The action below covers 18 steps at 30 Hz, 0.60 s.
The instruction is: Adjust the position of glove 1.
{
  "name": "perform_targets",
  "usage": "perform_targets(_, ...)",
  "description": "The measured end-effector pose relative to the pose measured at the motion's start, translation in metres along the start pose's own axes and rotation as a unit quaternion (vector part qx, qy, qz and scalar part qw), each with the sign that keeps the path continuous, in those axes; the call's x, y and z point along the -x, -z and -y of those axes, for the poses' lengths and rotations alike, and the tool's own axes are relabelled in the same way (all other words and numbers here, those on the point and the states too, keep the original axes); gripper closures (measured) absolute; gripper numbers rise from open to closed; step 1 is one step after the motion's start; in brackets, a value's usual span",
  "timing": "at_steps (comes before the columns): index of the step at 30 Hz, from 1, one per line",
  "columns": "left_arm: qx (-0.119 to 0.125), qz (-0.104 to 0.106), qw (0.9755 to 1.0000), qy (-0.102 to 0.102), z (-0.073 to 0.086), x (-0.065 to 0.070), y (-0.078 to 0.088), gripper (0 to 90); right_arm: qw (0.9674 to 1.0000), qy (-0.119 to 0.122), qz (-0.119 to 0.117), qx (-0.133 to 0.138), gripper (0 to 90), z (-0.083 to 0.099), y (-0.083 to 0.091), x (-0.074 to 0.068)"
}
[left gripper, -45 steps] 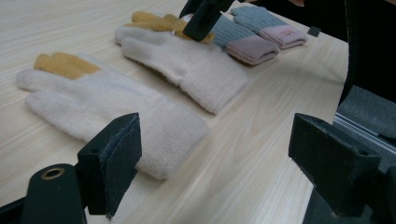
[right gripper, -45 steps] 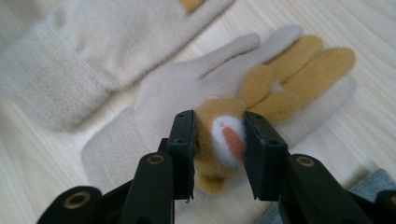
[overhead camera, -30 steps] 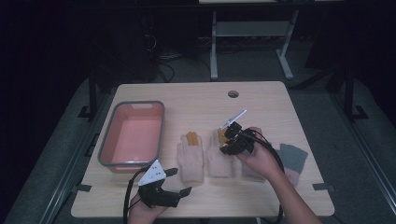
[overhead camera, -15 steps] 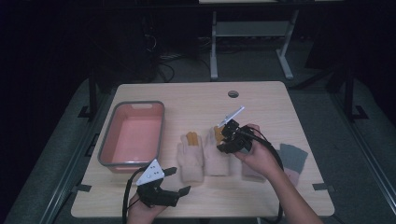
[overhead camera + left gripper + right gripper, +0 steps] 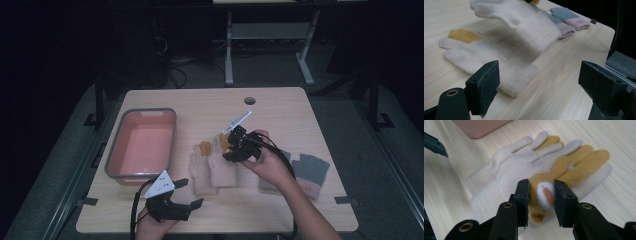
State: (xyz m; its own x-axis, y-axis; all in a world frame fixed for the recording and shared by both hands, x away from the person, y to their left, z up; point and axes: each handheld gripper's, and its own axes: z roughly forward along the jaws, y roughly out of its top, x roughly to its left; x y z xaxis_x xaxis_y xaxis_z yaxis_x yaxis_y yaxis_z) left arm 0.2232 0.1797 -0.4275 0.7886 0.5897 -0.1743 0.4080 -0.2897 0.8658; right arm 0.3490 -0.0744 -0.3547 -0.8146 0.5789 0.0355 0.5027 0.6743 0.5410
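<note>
Right gripper [image 5: 229, 146]: its jaws are closing narrowly on the orange-and-white patch [image 5: 544, 192] of a fuzzy cream glove with mustard-yellow fingers [image 5: 584, 160]; the right hand [image 5: 267, 162] is gripping it from behind, over the middle of the pale wooden table [image 5: 210, 102].

Held glove: its fingertip end is sitting pinched between the two black jaws in the right gripper view. In the left gripper view its cream cuff [image 5: 534, 27] is hanging tilted and blurred above the tabletop, so the glove is being lifted off the wood.

Second cream fuzzy glove [image 5: 484, 60]: it is lying flat just ahead of the left gripper's jaws, fingers pointing away to that view's left, with mustard-yellow fingers [image 5: 464, 35] showing beside it. In the right gripper view it is lying under and beyond the held glove.

Left gripper [image 5: 187, 192]: its jaws are standing wide apart and gripping nothing; the left hand [image 5: 150, 227] is holding it low at the near table edge, near the cuff of the flat glove.

Grey knitted gloves with pink cuffs [image 5: 310, 172]: they are lying on the table, beyond the right hand's far side from the left gripper.

Pink rectangular plastic bin with a grey rim [image 5: 112, 157]: it is sitting ahead of the left gripper, well apart from the right gripper's jaws.
</note>
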Motion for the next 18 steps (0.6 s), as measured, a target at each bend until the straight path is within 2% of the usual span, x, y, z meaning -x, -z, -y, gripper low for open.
perform_targets(9,-0.001,-0.004,1.0000,0.003,0.000,-0.002,0.002,17.1,0.9999,0.014,-0.009,0.002,66.7,-0.014,-0.011,-0.009)
perform_targets(18,-0.001,-0.005,1.0000,0.005,0.000,-0.001,0.001,17.1,0.9993,0.027,-0.023,-0.008,66.6,-0.028,-0.030,-0.020)
